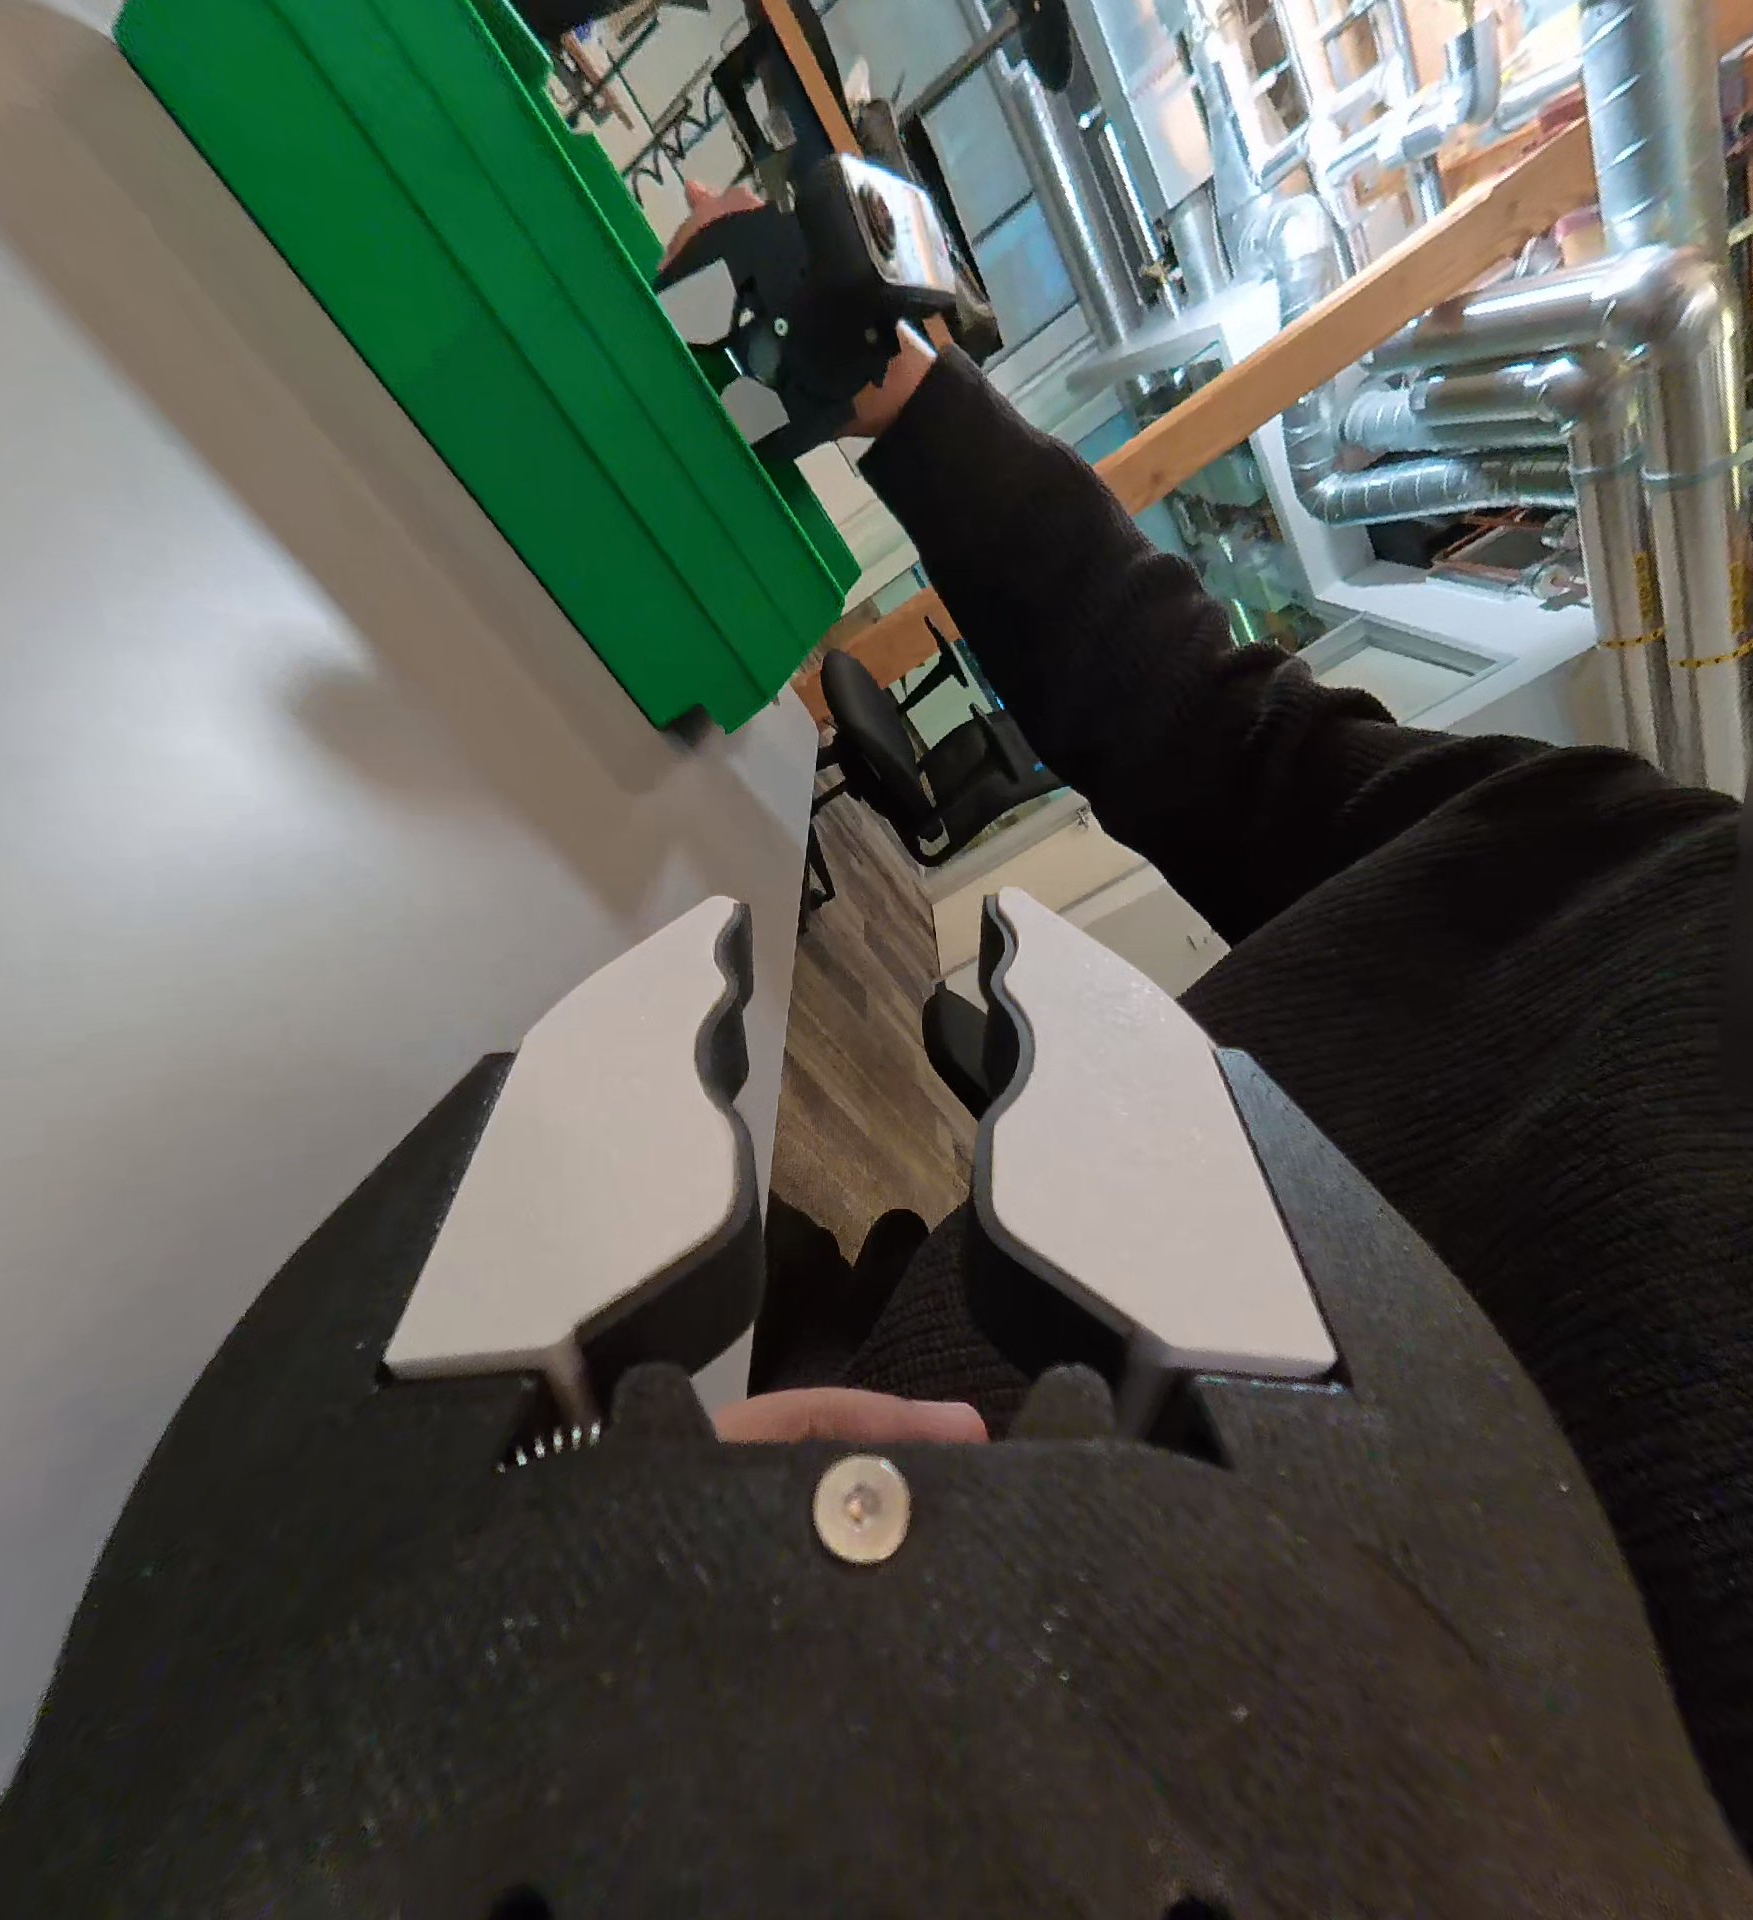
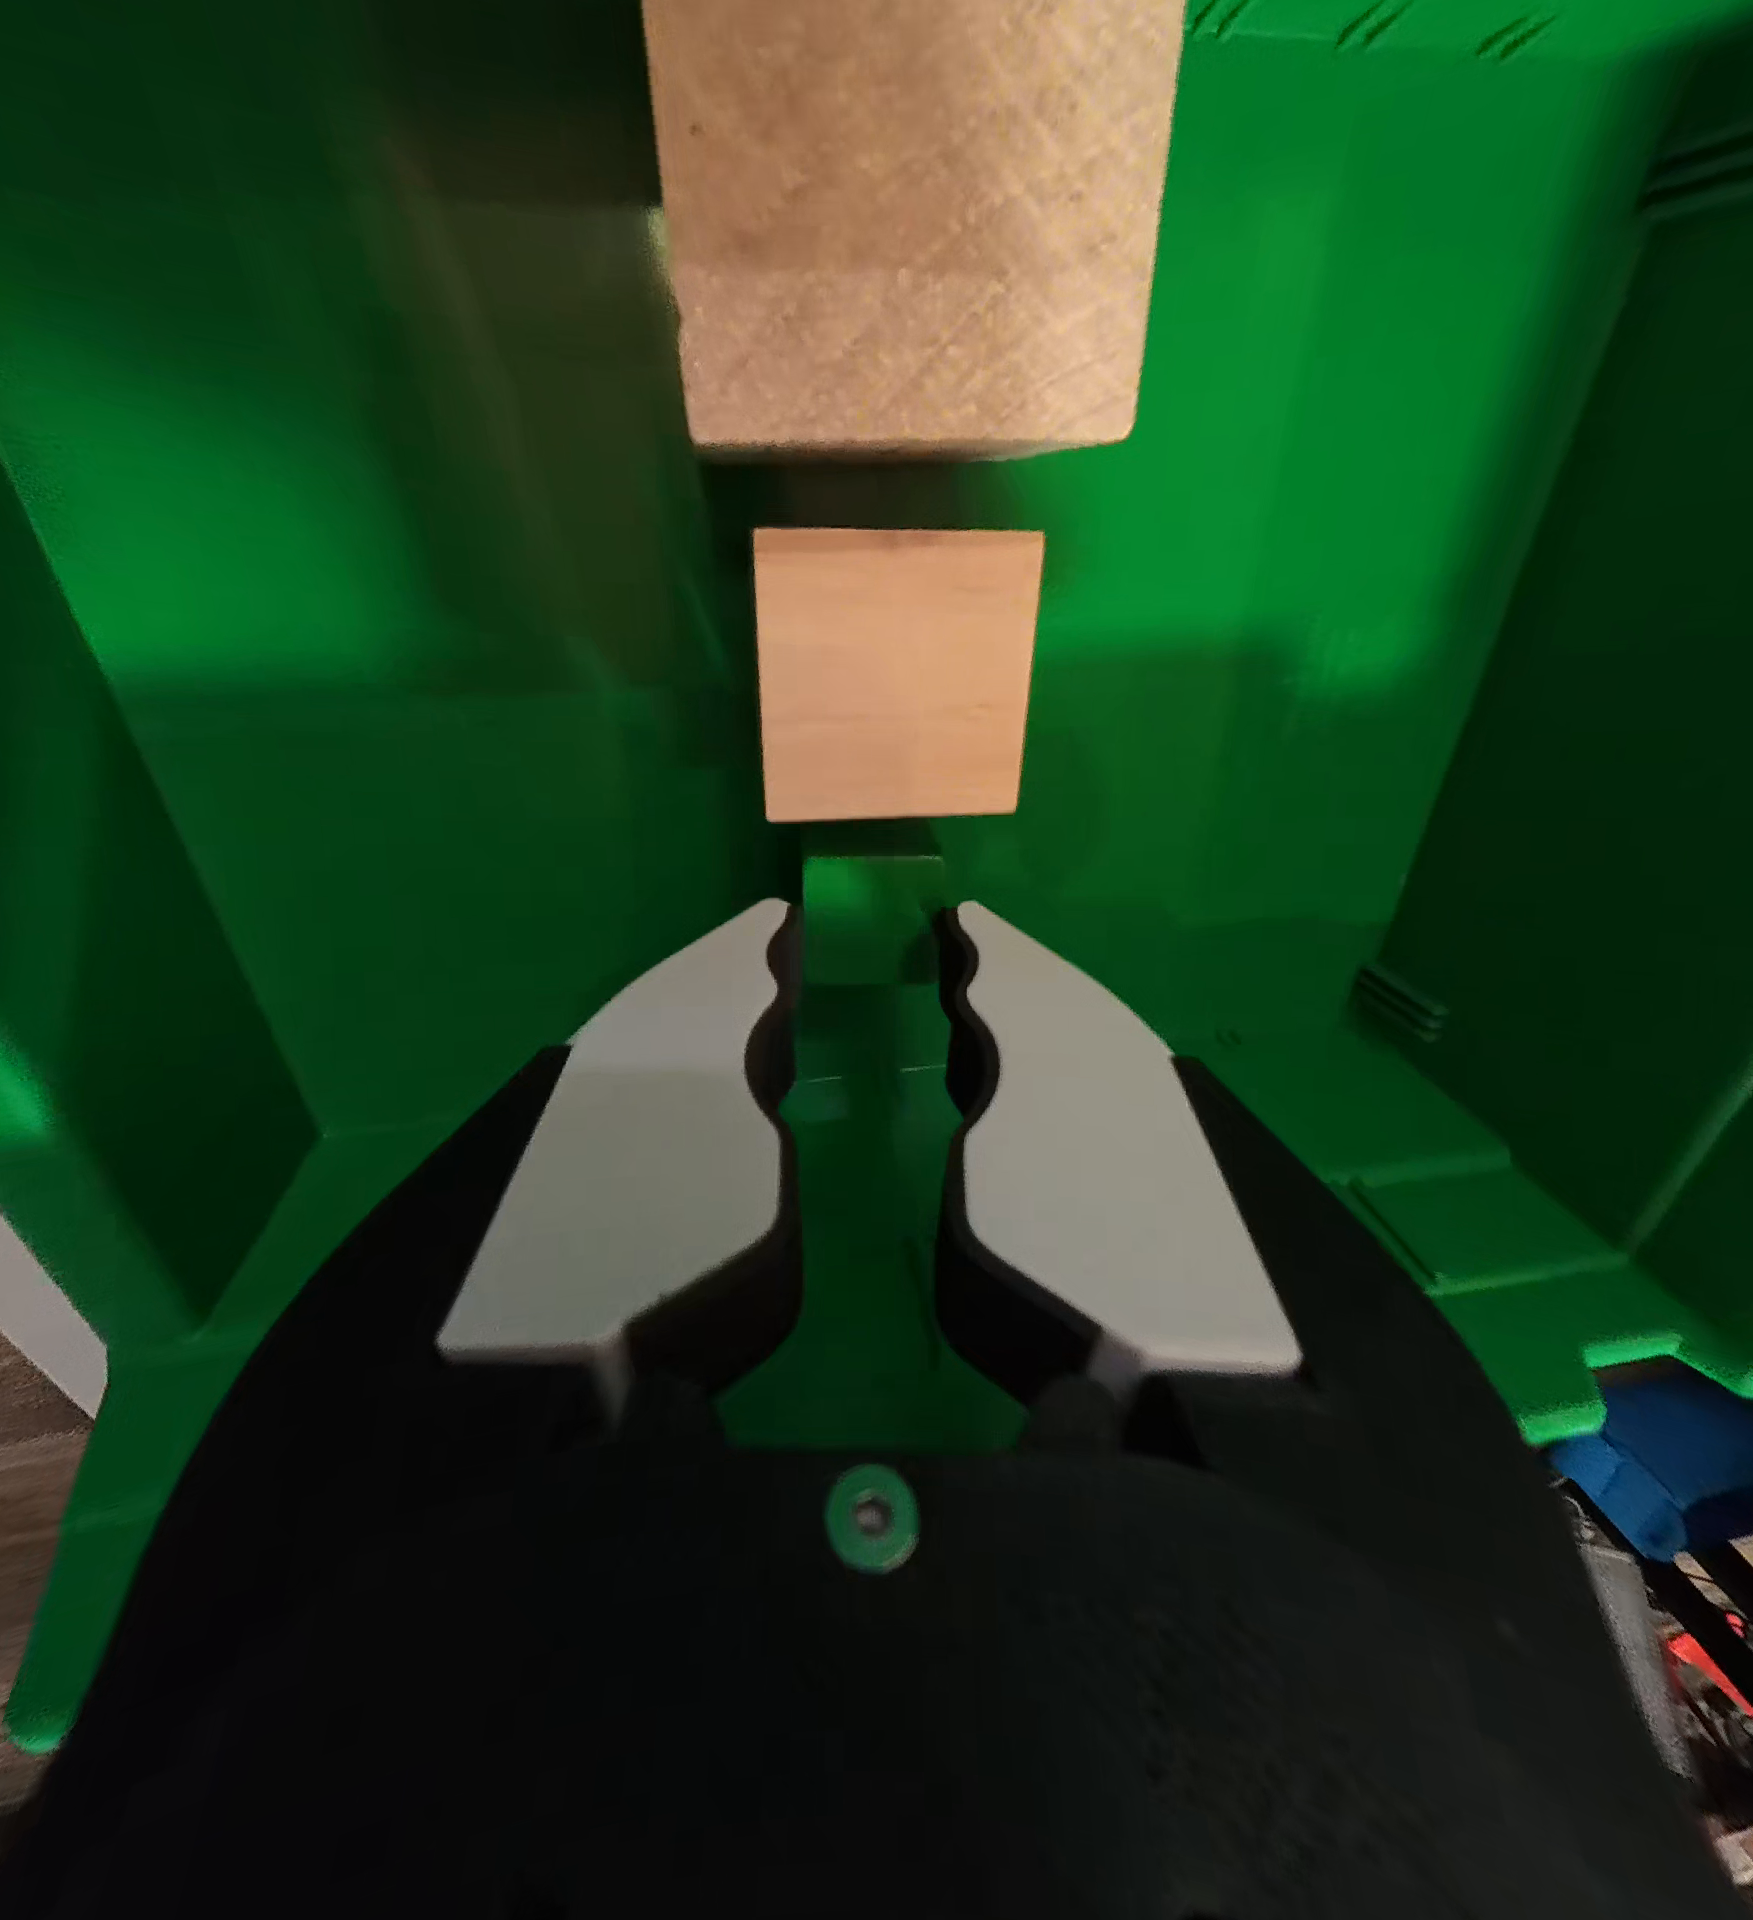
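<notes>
- Wooden cube [image 2: 898, 675], small and pale, seated inside the green bin [image 2: 332, 623], just ahead of the right gripper [image 2: 872, 914]; close beyond the fingertips yet apart from them, nothing pinched; square face turned flat toward the camera, edges lined up with the gap between the fingers, so well placed for a straight approach.
- Larger wooden block [image 2: 908, 229], directly beyond the cube and in line with it, separated by a narrow strip of green; rough saw marks across its face; whether touching the bin's far wall, impossible to tell.
- Right gripper reaching into the bin's hollow, fingers parted with a clear green channel showing between them, holding nothing; light motion blur over the grey pads [image 2: 643, 1195].
- Green bin resting on a white table [image 1: 176, 935], close to that table's edge; walls rising on both sides of the right gripper, likely the reason for the straight, centred entry.
- Left gripper [image 1: 867, 925] held back at the table edge, well apart from the bin, angled across the edge toward floor and chairs; fingers spread wide, empty, touching nothing; probably parked clear to leave room.
- Black sleeve [image 1: 1111, 644] stretching from the near side to the bin, carrying the right gripper to its opening.
- Office chairs [image 1: 913, 769], wood-look floor, a wooden beam [image 1: 1371, 312] and silver ducts [image 1: 1630, 312] farther off, all well away from the bin.
</notes>
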A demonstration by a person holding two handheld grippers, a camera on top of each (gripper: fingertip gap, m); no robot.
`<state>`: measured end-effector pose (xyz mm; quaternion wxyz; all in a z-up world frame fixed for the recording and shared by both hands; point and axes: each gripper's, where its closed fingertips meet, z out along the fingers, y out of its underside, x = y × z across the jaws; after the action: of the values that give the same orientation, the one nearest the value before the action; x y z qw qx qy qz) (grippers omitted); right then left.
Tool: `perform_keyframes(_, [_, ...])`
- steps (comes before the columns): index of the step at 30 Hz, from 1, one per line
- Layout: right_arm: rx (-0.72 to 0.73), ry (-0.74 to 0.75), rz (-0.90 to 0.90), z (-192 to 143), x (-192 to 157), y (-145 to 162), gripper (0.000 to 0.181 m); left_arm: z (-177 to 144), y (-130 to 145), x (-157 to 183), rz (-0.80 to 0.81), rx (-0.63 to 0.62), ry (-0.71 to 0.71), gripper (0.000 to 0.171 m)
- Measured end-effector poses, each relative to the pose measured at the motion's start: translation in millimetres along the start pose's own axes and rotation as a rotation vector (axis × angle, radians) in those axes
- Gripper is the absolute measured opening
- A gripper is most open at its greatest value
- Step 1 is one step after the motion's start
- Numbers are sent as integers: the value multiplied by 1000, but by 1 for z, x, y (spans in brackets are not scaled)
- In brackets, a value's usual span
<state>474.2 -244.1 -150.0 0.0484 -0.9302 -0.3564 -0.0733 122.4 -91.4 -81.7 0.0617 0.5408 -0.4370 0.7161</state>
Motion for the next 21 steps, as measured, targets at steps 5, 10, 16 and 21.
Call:
perform_keyframes(5, [12, -18, 3, 3, 0, 0, 27, 8, 9, 2, 22, -69, -1, 42])
perform_keyframes(10, [42, -26, 12, 5, -1, -4, 26, 10, 12, 1, 16, -85, 3, 42])
perform_keyframes(16, [61, -15, -2, 5, 0, -4, 27, 10, 12, 0, 8, -80, 4, 42])
perform_keyframes(21, [22, 36, -58, 8, 3, 0, 27, 9, 11, 1, 14, -78, 0, 42])
